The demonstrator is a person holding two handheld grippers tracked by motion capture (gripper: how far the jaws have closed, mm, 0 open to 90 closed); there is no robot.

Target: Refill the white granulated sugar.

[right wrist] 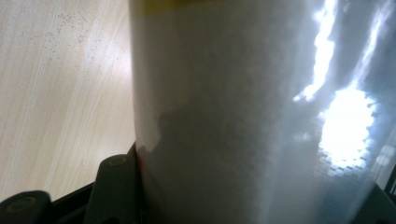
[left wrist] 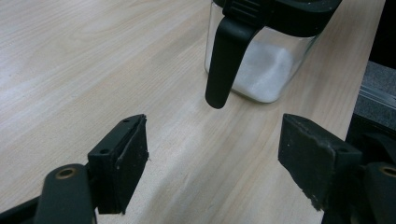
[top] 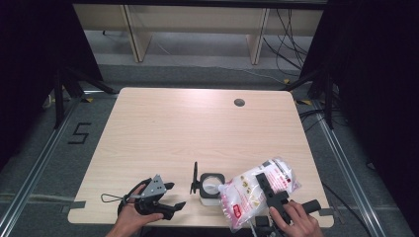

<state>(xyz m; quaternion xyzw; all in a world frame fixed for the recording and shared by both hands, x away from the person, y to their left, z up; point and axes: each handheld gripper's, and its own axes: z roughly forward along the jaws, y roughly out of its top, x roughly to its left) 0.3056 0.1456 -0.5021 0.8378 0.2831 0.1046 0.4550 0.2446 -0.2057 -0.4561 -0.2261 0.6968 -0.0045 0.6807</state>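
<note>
High view, right gripper [top: 267,190] fingers clamping bag [top: 257,192], tilted over jar [top: 211,184]

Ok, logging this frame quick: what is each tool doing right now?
Left tool: open, holding nothing, jaws apart short of the jar.
Right tool: closed on the bag of white granules.

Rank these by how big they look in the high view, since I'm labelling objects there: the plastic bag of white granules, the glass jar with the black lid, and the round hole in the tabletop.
1. Plastic bag of white granules, clearly largest, held in the right gripper.
2. Glass jar with the black lid.
3. Round hole in the tabletop, smallest, though it lies farther from the camera, which shrinks it somewhat.
</note>
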